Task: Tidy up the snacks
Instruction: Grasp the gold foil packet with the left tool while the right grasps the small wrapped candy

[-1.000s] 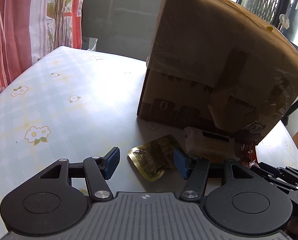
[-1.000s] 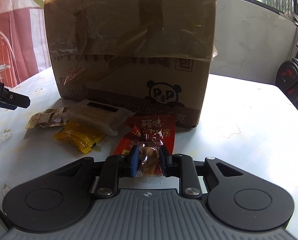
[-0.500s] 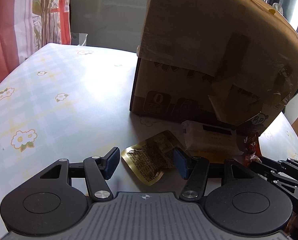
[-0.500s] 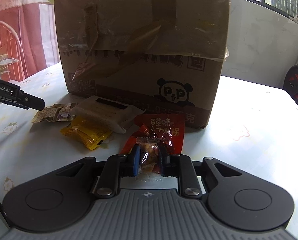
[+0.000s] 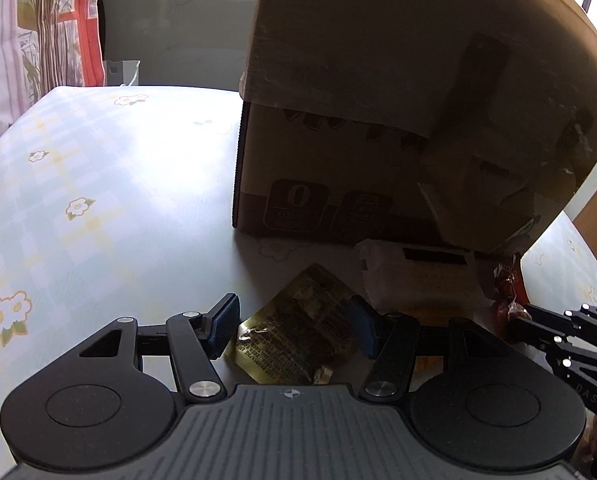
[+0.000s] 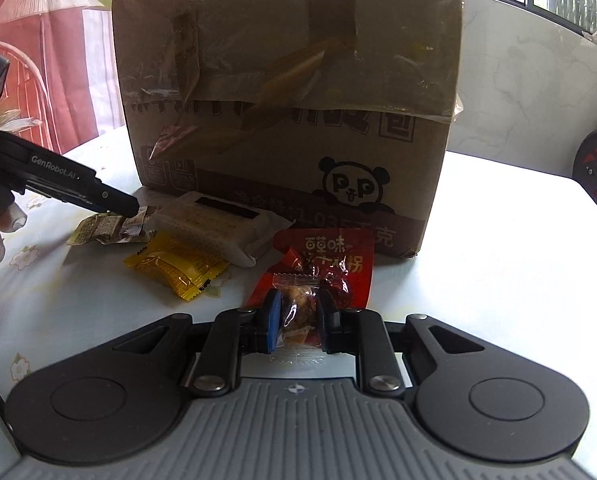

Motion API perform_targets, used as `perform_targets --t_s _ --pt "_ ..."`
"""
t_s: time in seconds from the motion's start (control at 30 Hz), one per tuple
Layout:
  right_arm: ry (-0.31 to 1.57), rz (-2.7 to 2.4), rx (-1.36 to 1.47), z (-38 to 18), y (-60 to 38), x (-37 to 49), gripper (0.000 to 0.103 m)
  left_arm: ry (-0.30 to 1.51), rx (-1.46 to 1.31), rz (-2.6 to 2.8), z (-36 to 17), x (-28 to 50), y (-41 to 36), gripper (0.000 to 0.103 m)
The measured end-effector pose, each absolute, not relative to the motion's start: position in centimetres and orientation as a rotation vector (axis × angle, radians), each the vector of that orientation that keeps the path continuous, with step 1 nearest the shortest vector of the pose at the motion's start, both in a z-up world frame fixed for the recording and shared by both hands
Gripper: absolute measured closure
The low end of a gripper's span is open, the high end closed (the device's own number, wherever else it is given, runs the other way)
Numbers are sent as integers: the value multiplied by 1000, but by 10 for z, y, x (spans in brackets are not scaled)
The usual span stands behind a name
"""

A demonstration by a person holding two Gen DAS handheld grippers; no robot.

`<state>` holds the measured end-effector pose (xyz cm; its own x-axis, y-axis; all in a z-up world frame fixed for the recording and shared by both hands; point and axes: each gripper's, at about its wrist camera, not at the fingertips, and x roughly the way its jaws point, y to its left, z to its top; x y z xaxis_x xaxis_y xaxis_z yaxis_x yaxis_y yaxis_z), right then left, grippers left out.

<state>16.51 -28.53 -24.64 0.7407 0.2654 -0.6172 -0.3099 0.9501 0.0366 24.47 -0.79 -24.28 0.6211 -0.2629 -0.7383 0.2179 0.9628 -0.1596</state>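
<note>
A tall cardboard box (image 6: pixel 290 104) stands on the table, also in the left wrist view (image 5: pixel 398 128). Snacks lie in front of it. My left gripper (image 5: pixel 294 330) is open around a gold foil packet (image 5: pixel 298 340), which also shows in the right wrist view (image 6: pixel 106 230). My right gripper (image 6: pixel 298 320) is shut on a small clear-wrapped brown snack (image 6: pixel 300 312), over a red packet (image 6: pixel 330 264). A white packet (image 6: pixel 218 228) and a yellow packet (image 6: pixel 174 266) lie between them.
The table (image 5: pixel 78 208) has a pale checked cloth with flowers. Curtains (image 5: pixel 38 40) hang at the far left. The right gripper's tip (image 5: pixel 570 332) shows at the right of the left wrist view. Exercise gear (image 6: pixel 594 172) stands beyond the table.
My left gripper has moved forward so the gold packet now lies between its open fingers. My right gripper has stayed shut on the brown snack and moved closer to the box.
</note>
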Motion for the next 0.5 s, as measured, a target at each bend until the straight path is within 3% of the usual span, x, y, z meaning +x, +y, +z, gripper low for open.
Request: perform_targets --t_s 0.5 --pt "667 316 -70 -246 -285 165 83 831 100 -245 -249 222 -41 35"
